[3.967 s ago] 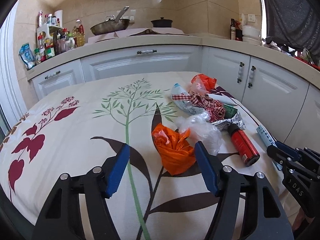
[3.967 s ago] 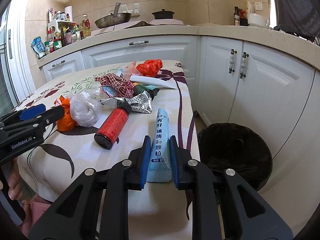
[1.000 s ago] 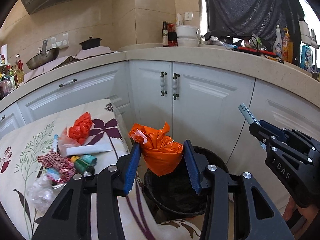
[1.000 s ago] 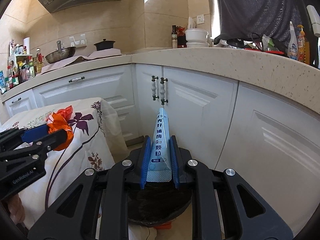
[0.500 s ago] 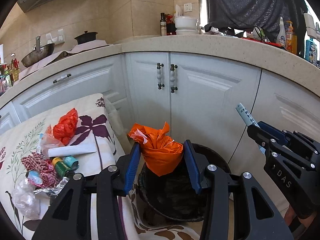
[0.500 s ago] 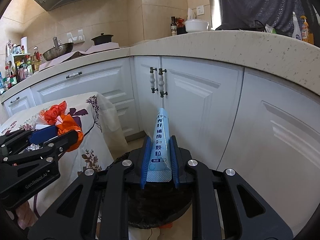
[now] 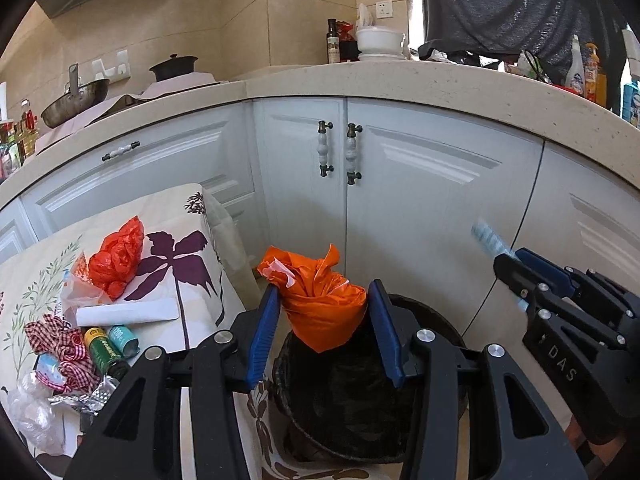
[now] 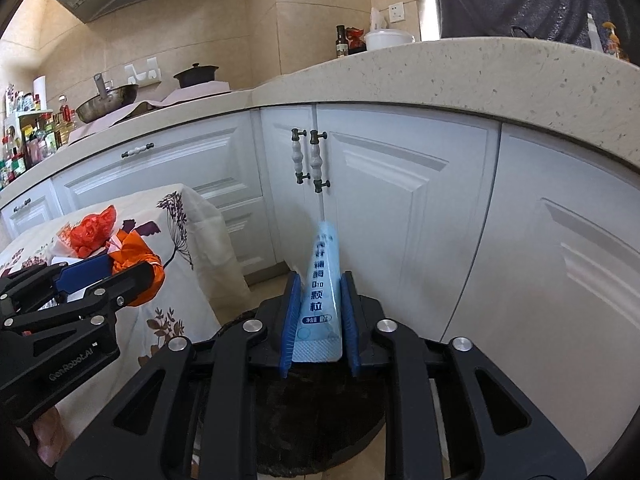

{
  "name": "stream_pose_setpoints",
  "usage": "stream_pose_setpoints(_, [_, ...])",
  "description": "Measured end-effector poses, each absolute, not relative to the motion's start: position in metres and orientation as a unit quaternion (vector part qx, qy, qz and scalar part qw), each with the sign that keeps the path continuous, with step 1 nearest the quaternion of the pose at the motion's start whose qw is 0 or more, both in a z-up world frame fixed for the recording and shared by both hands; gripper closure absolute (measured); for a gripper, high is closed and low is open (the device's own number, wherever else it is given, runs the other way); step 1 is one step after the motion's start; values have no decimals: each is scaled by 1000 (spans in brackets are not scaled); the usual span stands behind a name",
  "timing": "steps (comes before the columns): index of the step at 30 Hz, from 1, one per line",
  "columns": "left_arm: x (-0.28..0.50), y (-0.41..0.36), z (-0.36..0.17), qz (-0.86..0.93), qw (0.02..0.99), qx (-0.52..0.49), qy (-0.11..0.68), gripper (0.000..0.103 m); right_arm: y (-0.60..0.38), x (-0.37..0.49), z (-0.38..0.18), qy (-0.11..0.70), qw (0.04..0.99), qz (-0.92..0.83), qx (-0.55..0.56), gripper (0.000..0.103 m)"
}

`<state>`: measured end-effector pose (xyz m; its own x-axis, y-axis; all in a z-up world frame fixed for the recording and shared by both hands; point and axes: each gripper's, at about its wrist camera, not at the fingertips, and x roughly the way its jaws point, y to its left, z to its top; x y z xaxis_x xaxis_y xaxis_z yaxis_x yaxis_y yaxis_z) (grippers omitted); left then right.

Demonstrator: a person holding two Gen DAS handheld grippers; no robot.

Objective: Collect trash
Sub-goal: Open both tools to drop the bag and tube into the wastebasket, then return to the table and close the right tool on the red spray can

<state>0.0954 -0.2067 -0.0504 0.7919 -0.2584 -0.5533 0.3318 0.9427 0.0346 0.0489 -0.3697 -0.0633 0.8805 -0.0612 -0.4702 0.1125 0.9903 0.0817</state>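
My left gripper (image 7: 322,312) is shut on a crumpled orange plastic bag (image 7: 320,304) and holds it above the black-lined trash bin (image 7: 436,320) on the floor. My right gripper (image 8: 318,312) is shut on a light blue tube (image 8: 322,284) with Chinese print, also held over the bin (image 8: 320,412). In the left wrist view the right gripper (image 7: 516,276) is at the right with the blurred tube (image 7: 486,238). In the right wrist view the left gripper (image 8: 116,270) is at the left with the orange bag (image 8: 138,262).
The table with a floral cloth (image 7: 176,224) stands left of the bin. On it lie a red bag (image 7: 118,258), a white tube (image 7: 126,314), small cans (image 7: 110,346), checked cloth (image 7: 62,344), foil and clear plastic. White cabinets (image 7: 400,184) stand close behind the bin.
Both grippers have moved closer over the bin and a little lower. The orange bag and the blue tube stay gripped. The blue tube now looks motion-blurred in the left wrist view.
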Motion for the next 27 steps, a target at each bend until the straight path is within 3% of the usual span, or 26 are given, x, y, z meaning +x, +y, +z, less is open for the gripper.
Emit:
stream_pose_setpoints(2, [98,-206,-50,-153,945,60,282,39,-372,51,-65,240,968,-49,56,64])
stream_pose_setpoints(17, [92,-187,-33,-144,950,42,273,30,-367,46,-57,236,969,-56,58,57])
stream_pose_setpoints(27, [69,-131,-18,-110,957,41,266,28,-327,35,-45,233,970,-29,62,54])
